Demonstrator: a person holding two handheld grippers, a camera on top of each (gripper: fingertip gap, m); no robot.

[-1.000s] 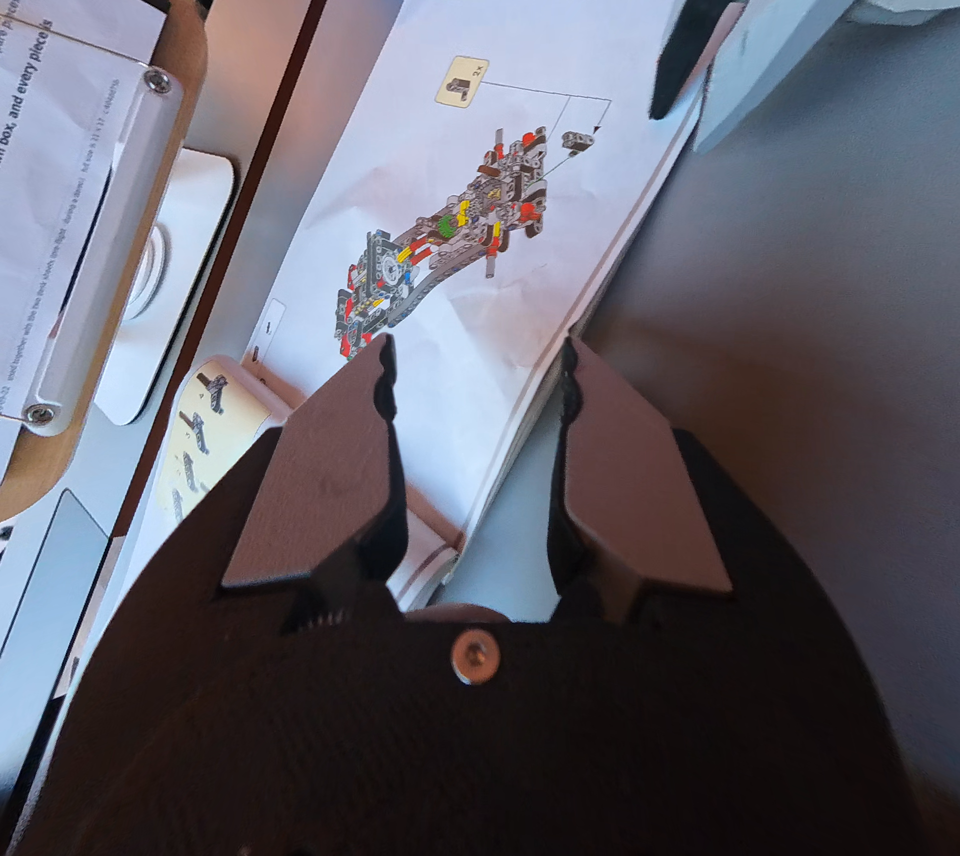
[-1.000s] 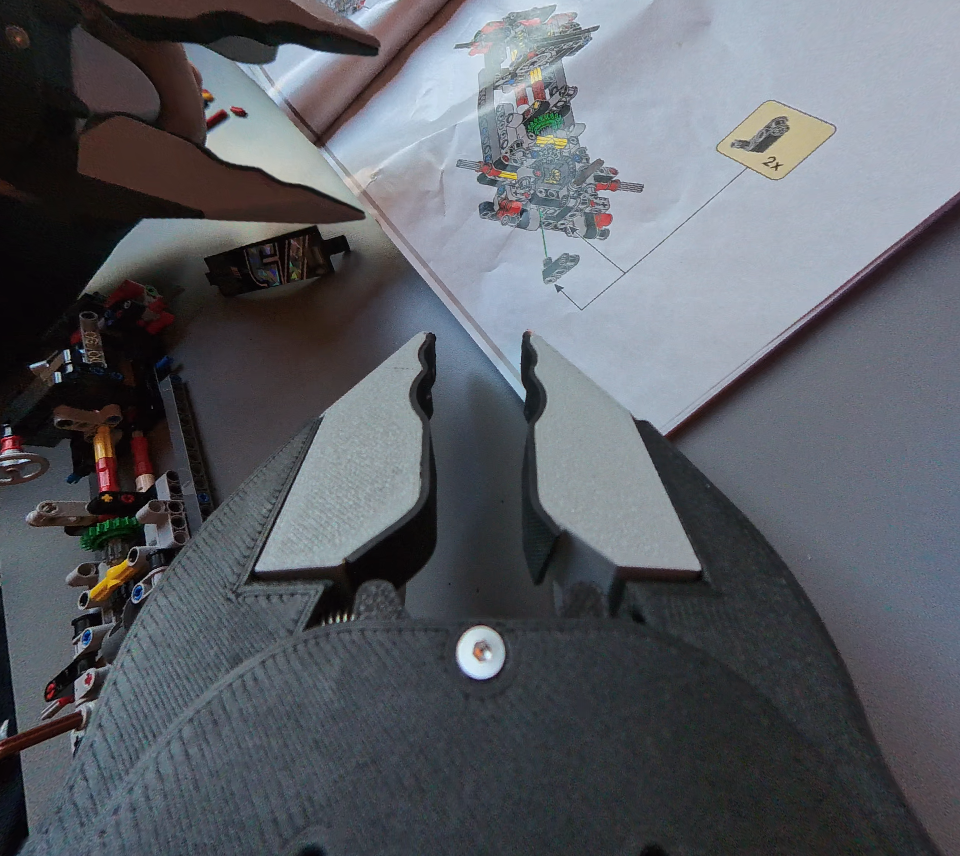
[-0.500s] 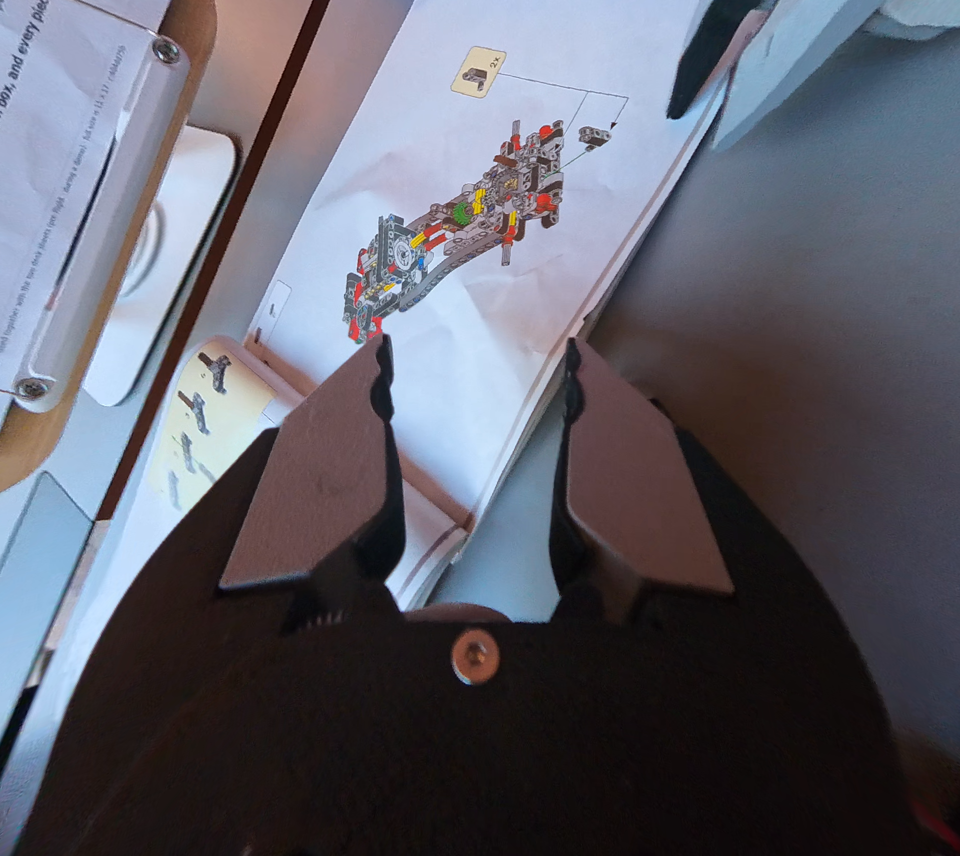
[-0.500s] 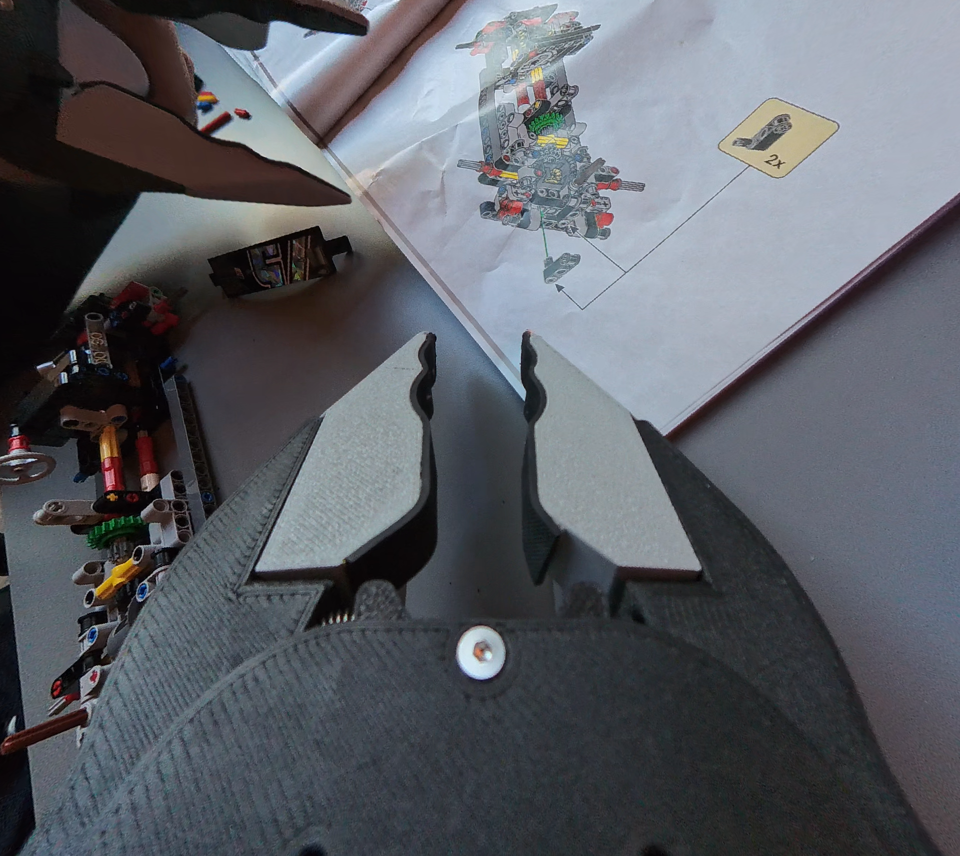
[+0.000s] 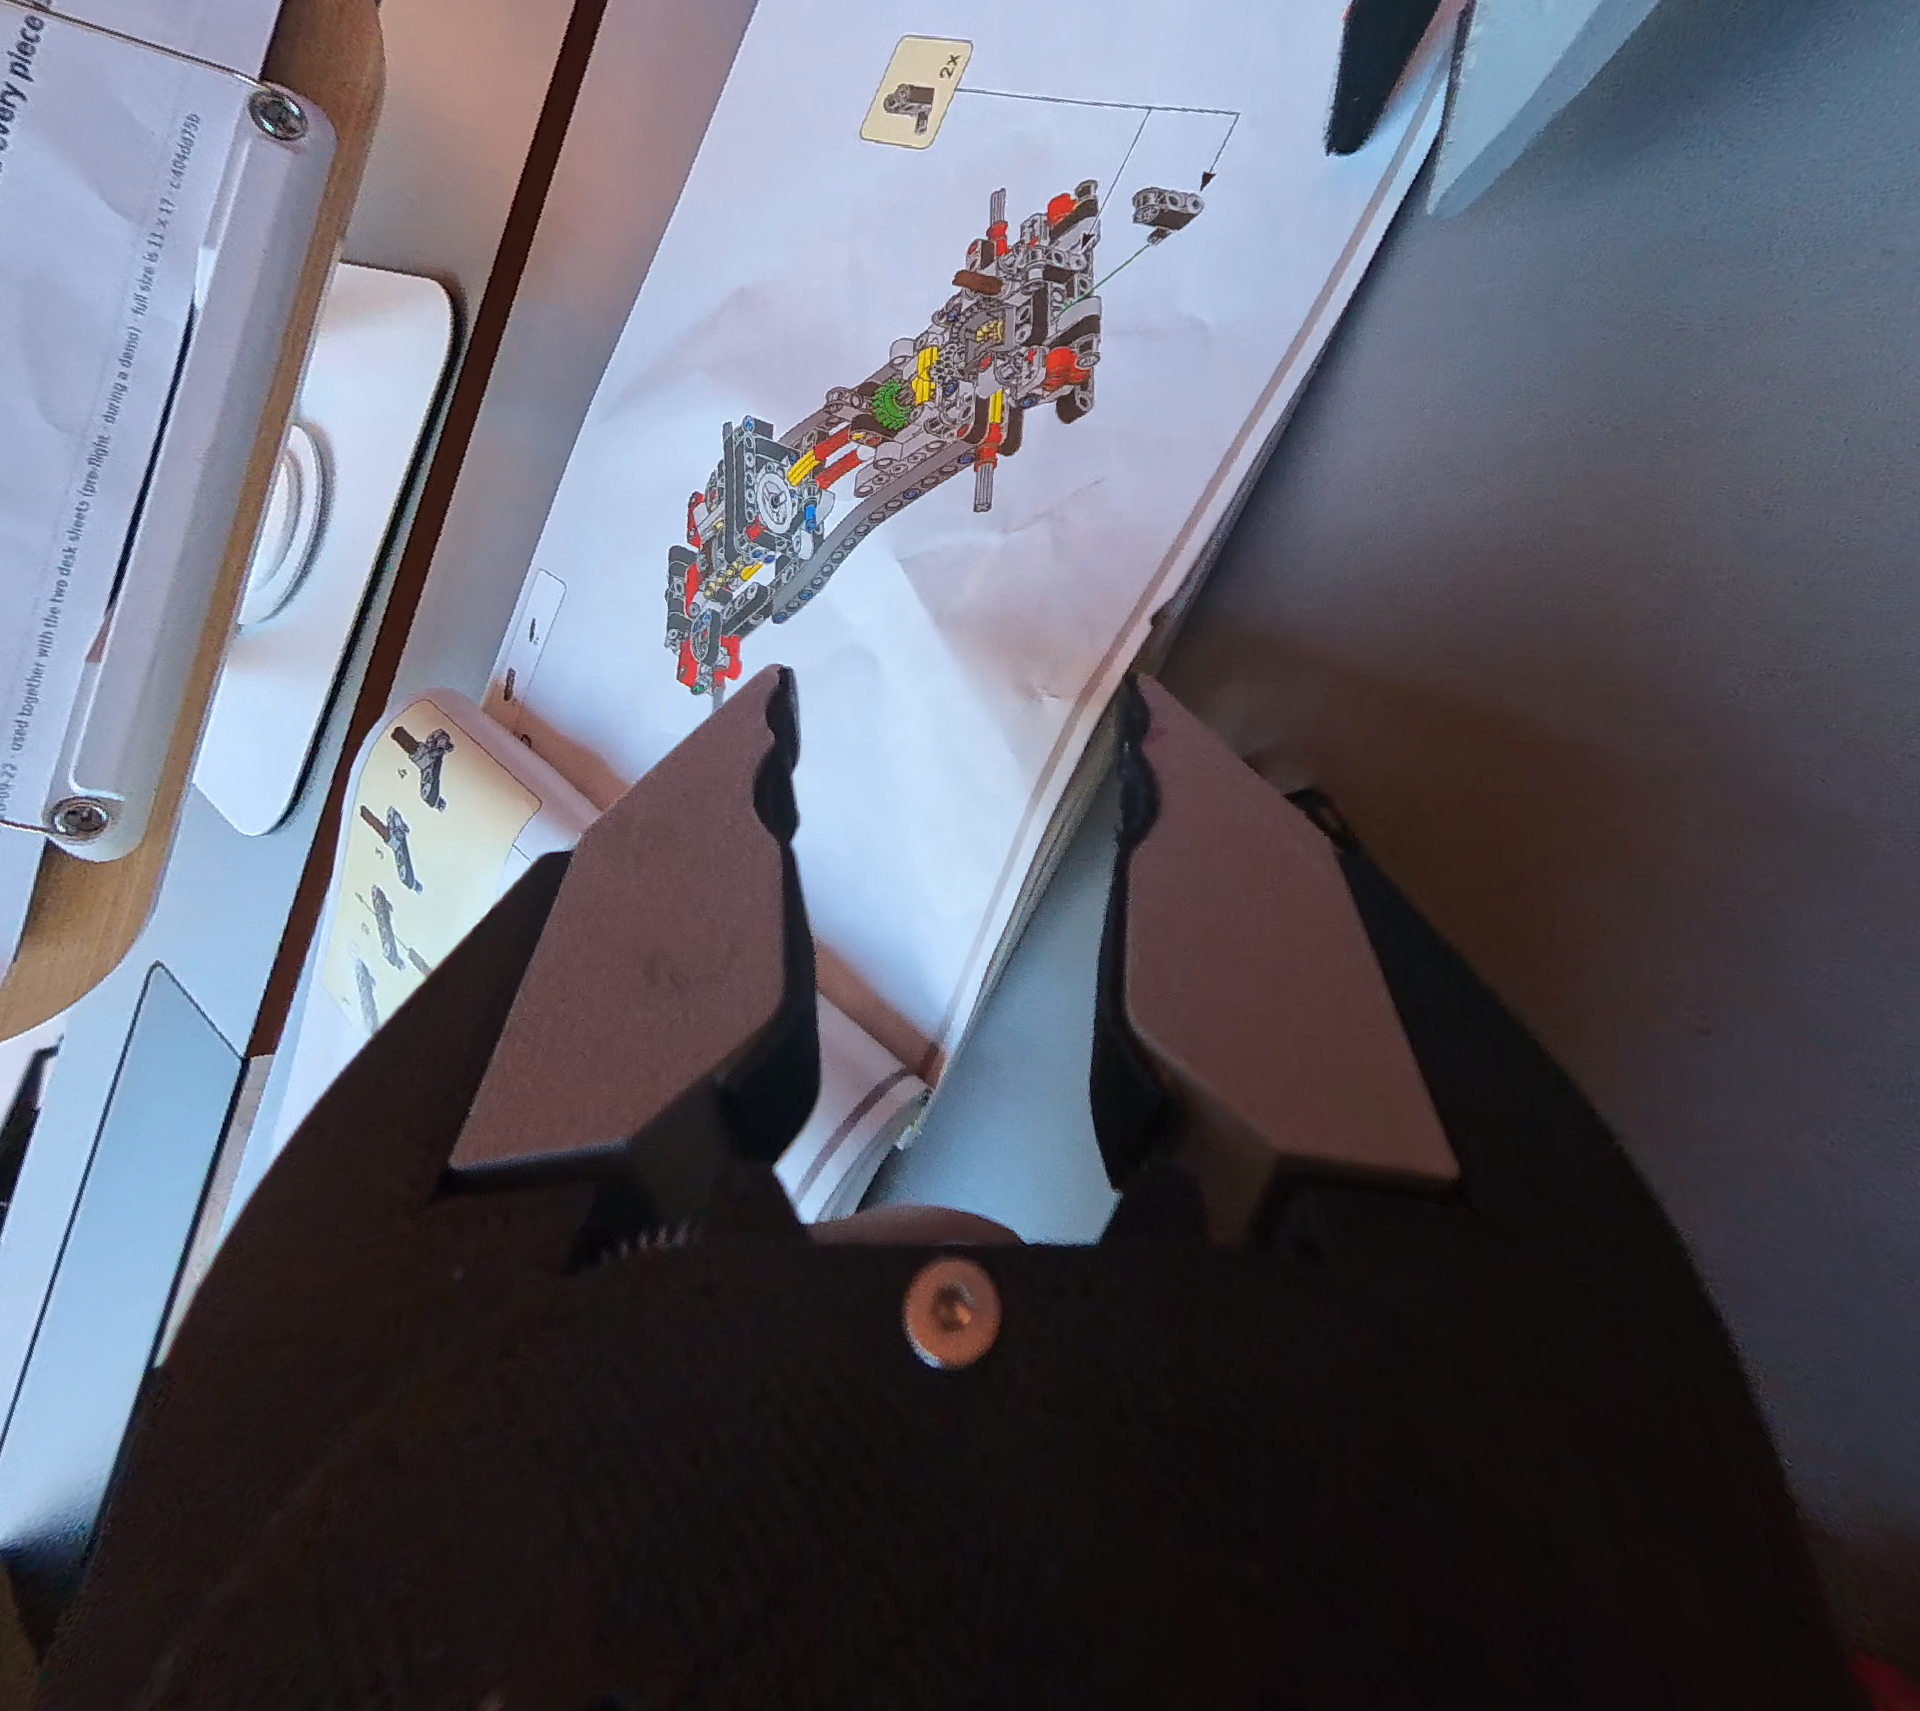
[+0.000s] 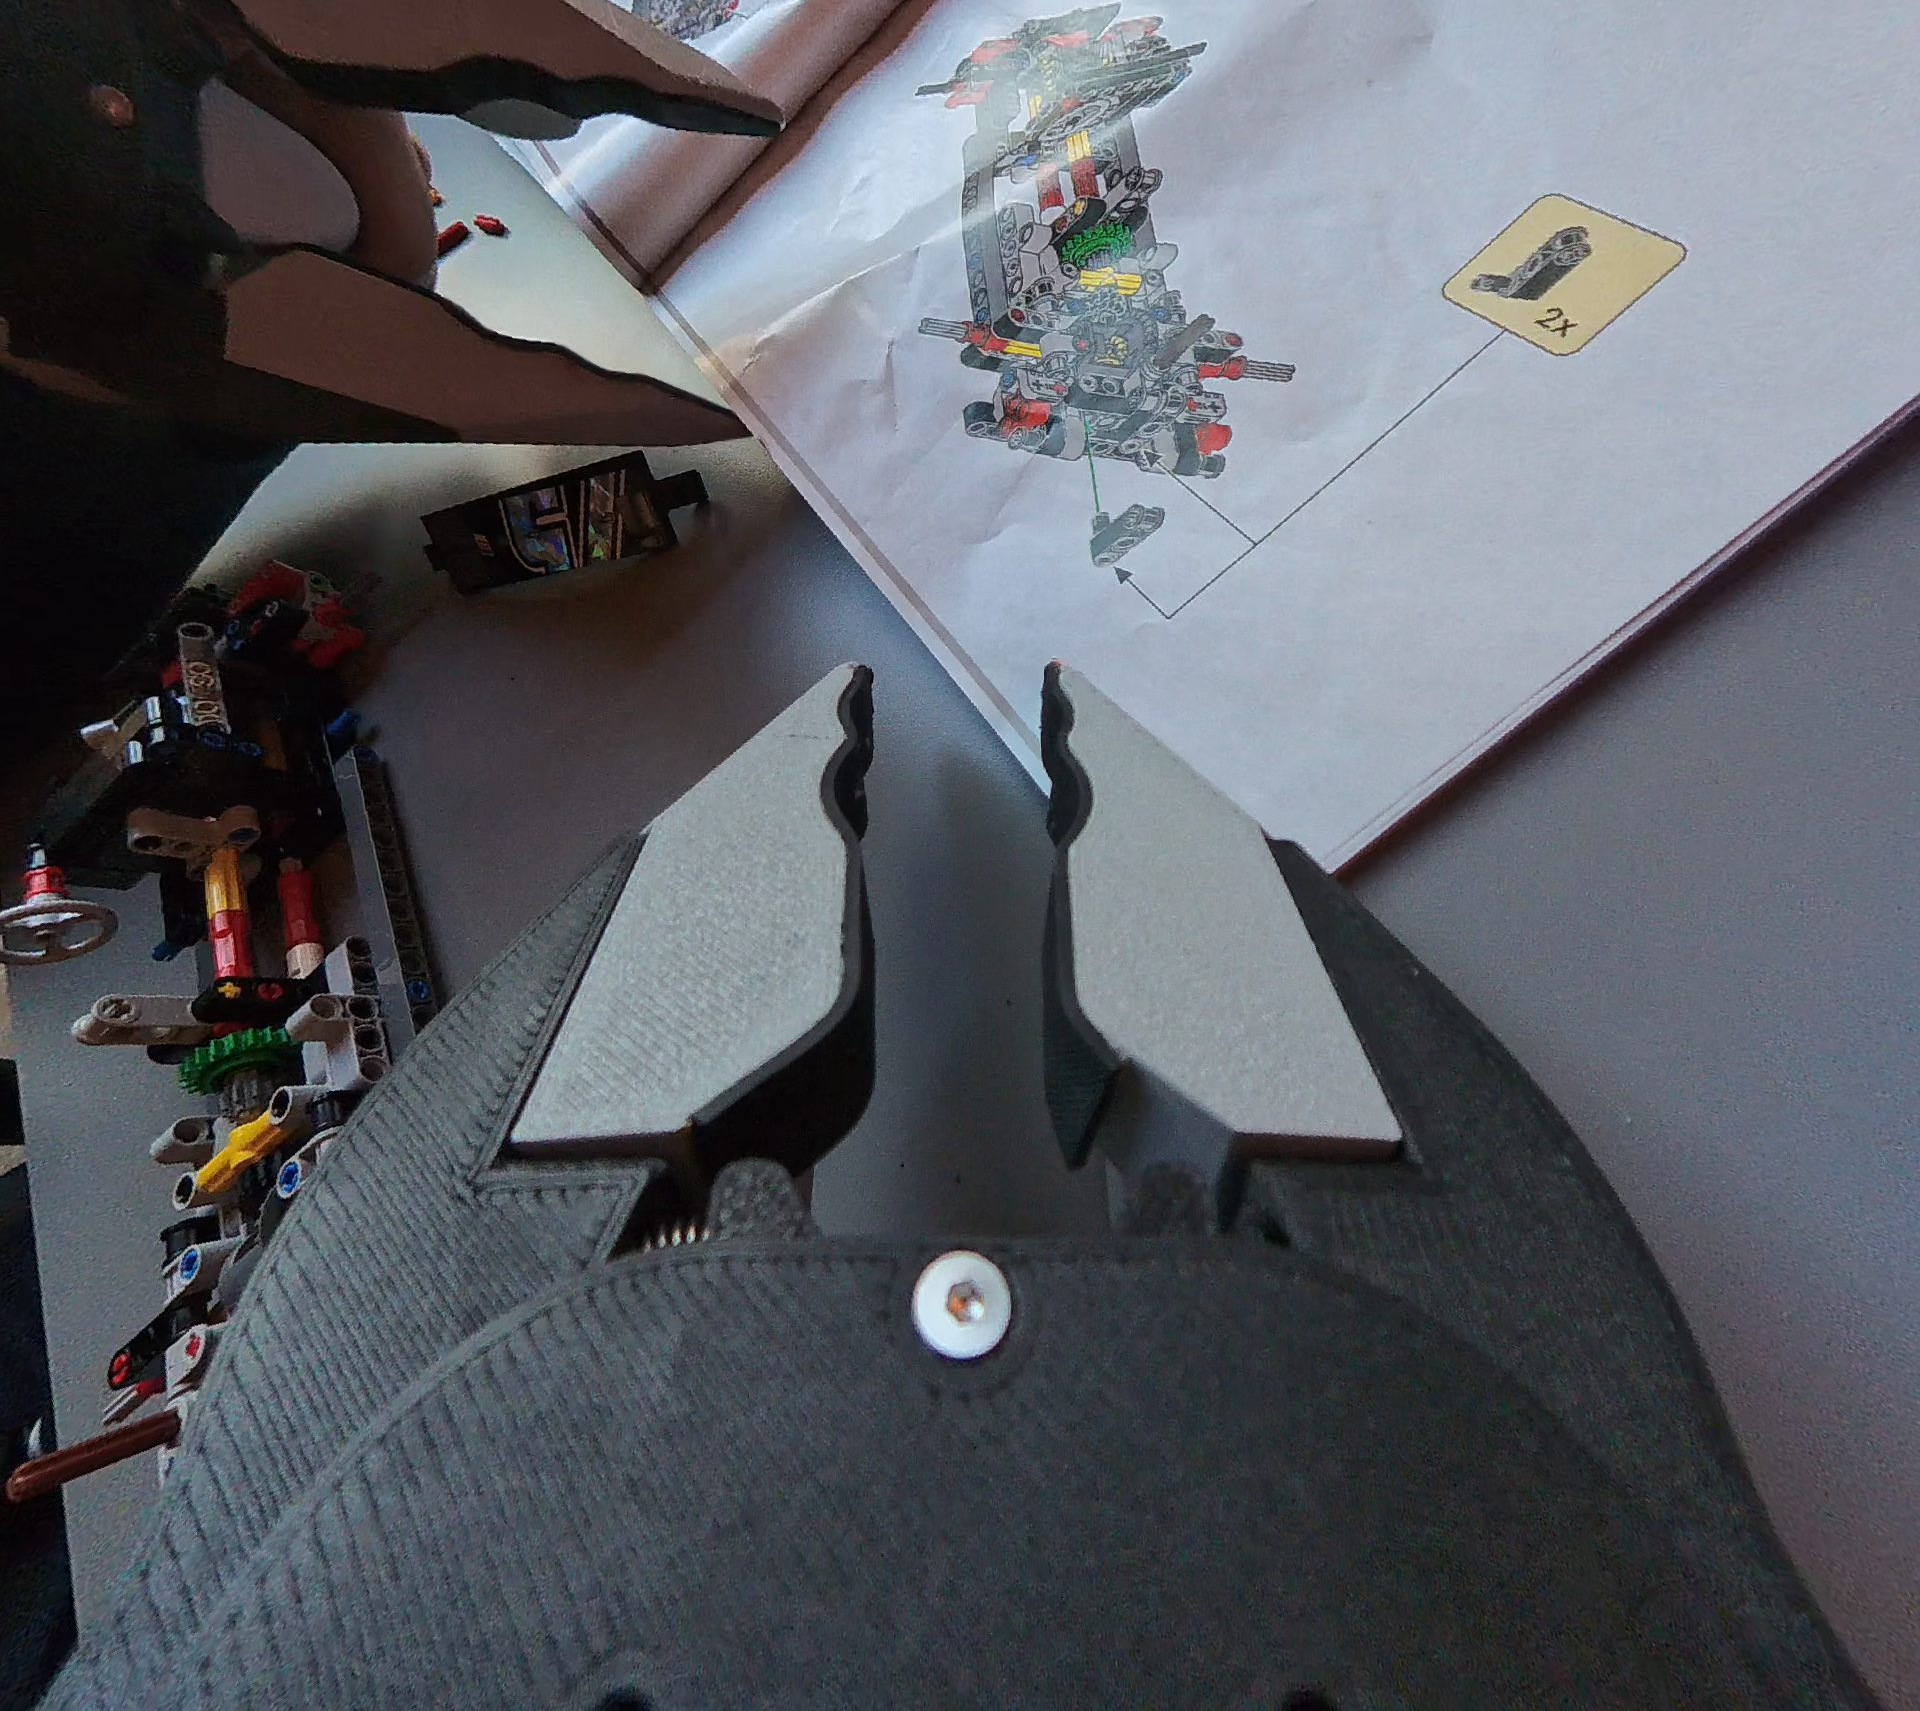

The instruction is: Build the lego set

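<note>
On a grey table (image 6: 1662,1090), your two tongs hover over the near edge of an open instruction booklet (image 6: 1455,51). Your left gripper (image 5: 956,705) has its jaws spread wide with nothing between them. One finger (image 5: 665,913) lies over the printed page, the other finger (image 5: 1247,934) lies just past the booklet's edge over bare table, so the page edge runs through the gap. Neither pad touches the paper as far as can be seen. Ahead of these tips the page shows a coloured drawing of a brick model (image 5: 894,435) and a small yellow parts box (image 5: 916,92).

Your right gripper (image 6: 956,685) has its jaws at a narrower gap, also with nothing in them. The booklet's corner edge passes just ahead of and beneath its tips. In its view your left gripper reaches in from the upper left, its tips at the booklet's edge and centre fold.

To the left of your right tongs, on the table, lies a partly built brick model (image 6: 239,986) in black, grey, red and yellow with a green gear. Ahead of that, near the booklet's edge, sits a flat black piece with a shiny sticker (image 6: 561,523). A few small red pieces (image 6: 473,227) lie farther off.

Far to the left of your left tongs stands a wooden clipboard with a printed sheet (image 5: 125,414).
</note>
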